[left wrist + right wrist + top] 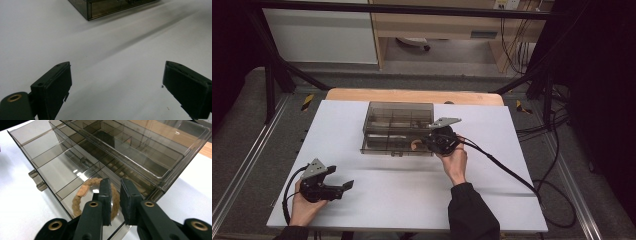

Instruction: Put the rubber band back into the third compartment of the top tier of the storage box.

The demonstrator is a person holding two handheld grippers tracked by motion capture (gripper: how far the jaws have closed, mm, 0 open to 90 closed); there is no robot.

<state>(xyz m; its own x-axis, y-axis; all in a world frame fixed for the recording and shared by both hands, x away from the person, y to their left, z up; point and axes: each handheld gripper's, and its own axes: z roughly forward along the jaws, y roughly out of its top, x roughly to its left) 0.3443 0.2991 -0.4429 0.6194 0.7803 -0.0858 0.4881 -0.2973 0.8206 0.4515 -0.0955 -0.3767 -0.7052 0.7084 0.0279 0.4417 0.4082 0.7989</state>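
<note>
Hair tie (96, 198) lies partly hidden behind right gripper (115, 195), jaws slightly parted, empty; left gripper (117, 85) wide open.

Ring (96, 195) inside organizer box (398, 128)

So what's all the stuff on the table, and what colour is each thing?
organiser box: one, smoky see-through plastic with dividers, lid open, at the far middle of the sheet
hair tie: one, tan braided ring with a lighter patch, lying in a front compartment of the box
sheet: one, white, covering the table
table: one, light wood, its far edge showing beyond the sheet
cables: several, black, on the floor at the right
left gripper: one, black, jaws wide apart, above the near left of the sheet
right gripper: one, black, jaws nearly together with a small gap, tips over the hair tie
hands: two, each holding a gripper, dark sleeves
</note>
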